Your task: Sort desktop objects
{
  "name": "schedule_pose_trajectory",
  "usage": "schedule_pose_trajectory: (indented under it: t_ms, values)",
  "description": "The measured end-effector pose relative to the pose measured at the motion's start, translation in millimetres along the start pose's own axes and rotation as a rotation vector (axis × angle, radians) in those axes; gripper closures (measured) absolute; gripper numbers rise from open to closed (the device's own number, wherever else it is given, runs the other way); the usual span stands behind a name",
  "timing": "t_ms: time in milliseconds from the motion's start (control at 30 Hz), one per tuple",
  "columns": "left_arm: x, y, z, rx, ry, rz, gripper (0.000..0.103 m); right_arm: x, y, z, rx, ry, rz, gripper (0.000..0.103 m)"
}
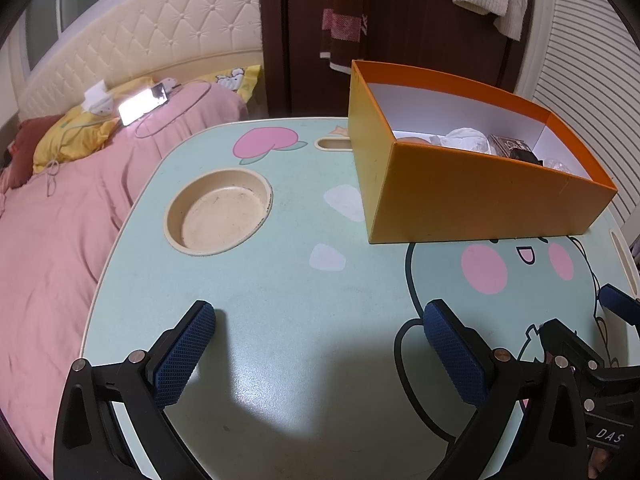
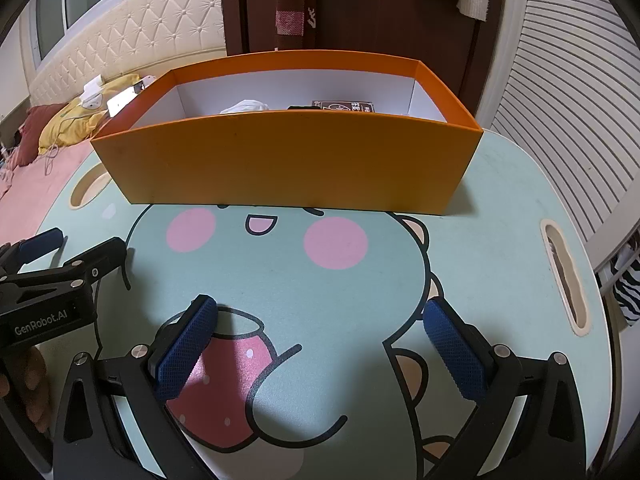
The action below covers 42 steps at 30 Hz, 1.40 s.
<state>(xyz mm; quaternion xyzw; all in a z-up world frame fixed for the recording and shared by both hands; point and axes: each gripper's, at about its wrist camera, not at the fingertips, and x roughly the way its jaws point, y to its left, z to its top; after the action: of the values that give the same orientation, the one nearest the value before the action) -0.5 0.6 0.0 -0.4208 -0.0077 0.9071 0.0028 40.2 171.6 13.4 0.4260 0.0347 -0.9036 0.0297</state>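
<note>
both grippers, left gripper [image 1: 320, 344] and right gripper [image 2: 320, 340], hovered wide open and empty in front of the orange box [image 2: 288, 160]. a crumpled white item [image 2: 244, 107] and a dark packet [image 2: 343, 106] lay inside the box. judging from this, sorting looked nearly done; best to check beside the box for strays.

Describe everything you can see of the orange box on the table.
The open-topped orange cardboard box is rectangular, with white inner walls and no lid. It sits upright and flat at the far side of the mint-green cartoon-printed table. Inside lie crumpled white material and a small dark printed packet; the rest is hidden. Neither gripper touches it.
</note>
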Motion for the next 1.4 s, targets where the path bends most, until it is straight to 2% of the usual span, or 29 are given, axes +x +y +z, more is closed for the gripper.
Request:
schedule_pose_trajectory:
  t_ms: [133,300,567,667,733,833,900,1000,1067,1100,1133,1200,1267,1333,1400]
  values:
    - [-1.2,-4.8,-3.2,0.005,-0.021,0.005,0.0,2.3,-0.2,0.9,-0.004,-0.006,-0.004,0.0]
    - [-1.4,0.4,-0.2,0.002,-0.005,-0.01,0.0,5.2,-2.7,2.8,-0.005,-0.006,-0.003,0.0]
    - [-4.3,0.8,4.4,0.078,0.01,-0.047,0.0,9.9,-11.7,13.9,-0.031,0.013,0.03,0.0]
    - [-23.7,0.4,15.0,0.12,-0.058,-0.041,0.0,8.3,-17.1,15.6,-0.035,0.014,0.064,0.0]
    - [-43.2,0.4,31.6,0.129,-0.116,-0.095,0.0,5.5,-25.0,19.3,-0.005,0.002,0.093,0.0]
    - [-63.6,-1.9,68.7,0.124,-0.137,-0.253,0.0,4.3,-34.0,25.8,0.038,-0.007,0.129,0.0]
    - [-64.1,-10.7,97.4,0.129,-0.103,-0.328,0.0,1.0,-41.8,29.2,0.076,-0.033,0.15,0.0]
    - [-48.5,-38.7,132.3,0.185,-0.01,-0.354,0.001,-8.0,-54.7,34.6,0.128,-0.087,0.176,0.0]
    - [-32.2,-60.6,148.2,0.237,0.077,-0.349,0.014,-13.7,-61.9,37.5,0.148,-0.113,0.182,0.0]
    - [-24.1,-71.5,156.2,0.263,0.12,-0.346,0.027,-14.5,-63.3,39.8,0.152,-0.115,0.183,0.0]
    - [-16.0,-82.5,164.1,0.289,0.163,-0.344,0.033,-15.1,-64.6,41.2,0.156,-0.116,0.184,0.0]
    - [2.5,-98.4,170.8,0.317,0.249,-0.347,0.034,-15.5,-67.3,39.4,0.167,-0.116,0.186,0.0]
    - [23.2,-104.5,171.5,0.313,0.304,-0.312,0.035,-13.5,-69.0,36.9,0.186,-0.105,0.201,0.0]
    - [39.2,-105.0,169.7,0.303,0.332,-0.271,0.049,-11.4,-69.2,33.6,0.2,-0.089,0.219,0.0]
    - [52.3,-102.2,167.1,0.283,0.356,-0.259,0.053,-10.0,-68.1,33.1,0.205,-0.079,0.231,0.0]
